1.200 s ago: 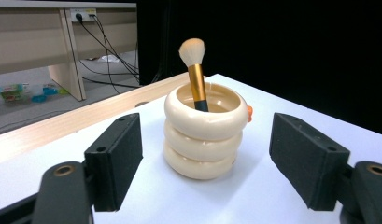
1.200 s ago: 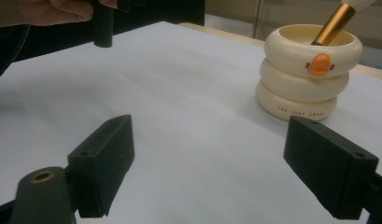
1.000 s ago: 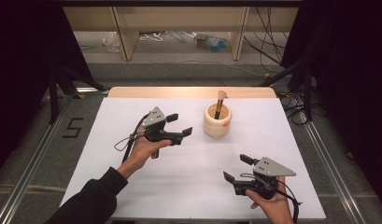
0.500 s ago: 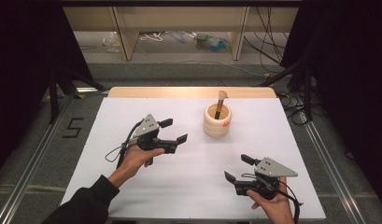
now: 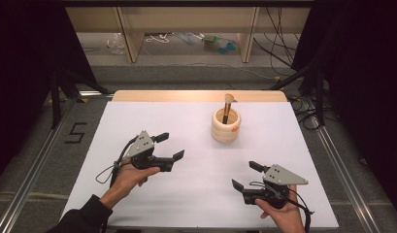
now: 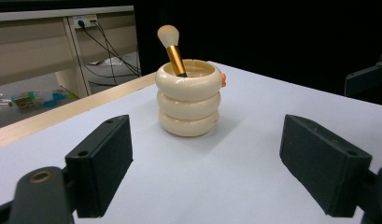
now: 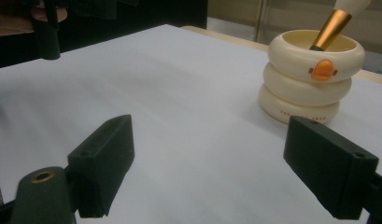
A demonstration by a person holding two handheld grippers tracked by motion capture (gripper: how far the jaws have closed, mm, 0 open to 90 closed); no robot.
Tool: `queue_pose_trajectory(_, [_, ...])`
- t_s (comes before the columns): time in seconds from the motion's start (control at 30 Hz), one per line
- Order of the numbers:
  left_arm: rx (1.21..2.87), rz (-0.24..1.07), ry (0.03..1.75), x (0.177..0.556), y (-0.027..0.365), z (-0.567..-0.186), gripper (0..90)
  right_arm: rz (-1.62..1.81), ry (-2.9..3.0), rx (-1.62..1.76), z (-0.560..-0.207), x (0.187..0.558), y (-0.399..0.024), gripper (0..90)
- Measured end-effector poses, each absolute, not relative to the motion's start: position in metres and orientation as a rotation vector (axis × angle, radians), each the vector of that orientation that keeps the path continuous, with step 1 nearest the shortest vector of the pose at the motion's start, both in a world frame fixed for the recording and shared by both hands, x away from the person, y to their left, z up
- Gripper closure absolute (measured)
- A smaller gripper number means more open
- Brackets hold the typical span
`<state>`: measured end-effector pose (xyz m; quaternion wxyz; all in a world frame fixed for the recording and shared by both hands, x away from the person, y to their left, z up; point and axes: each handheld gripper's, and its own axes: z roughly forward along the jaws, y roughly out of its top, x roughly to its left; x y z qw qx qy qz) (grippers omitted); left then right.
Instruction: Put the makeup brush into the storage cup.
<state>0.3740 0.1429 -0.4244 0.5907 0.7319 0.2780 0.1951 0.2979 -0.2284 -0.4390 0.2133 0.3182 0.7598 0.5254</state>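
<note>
While both grippers, left gripper (image 5: 168,145) and right gripper (image 5: 245,175), stand released, the light, top-heavy gold-ferruled makeup brush (image 6: 172,46) leans in the cream ringed ceramic-looking holder (image 5: 225,125) upper right of centre; grasp its rigid ferrule

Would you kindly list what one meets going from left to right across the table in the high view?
Left gripper → cream holder with the brush standing in it → right gripper, all on the white table.
</note>
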Motion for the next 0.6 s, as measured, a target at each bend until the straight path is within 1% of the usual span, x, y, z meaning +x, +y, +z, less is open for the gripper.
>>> queue_pose_trajectory(0.6, [1.71, 0.451, 0.674, 0.353, 0.163, -0.433, 17.0, 1.45, 2.116, 0.885, -0.439, 0.298, -0.228, 17.1])
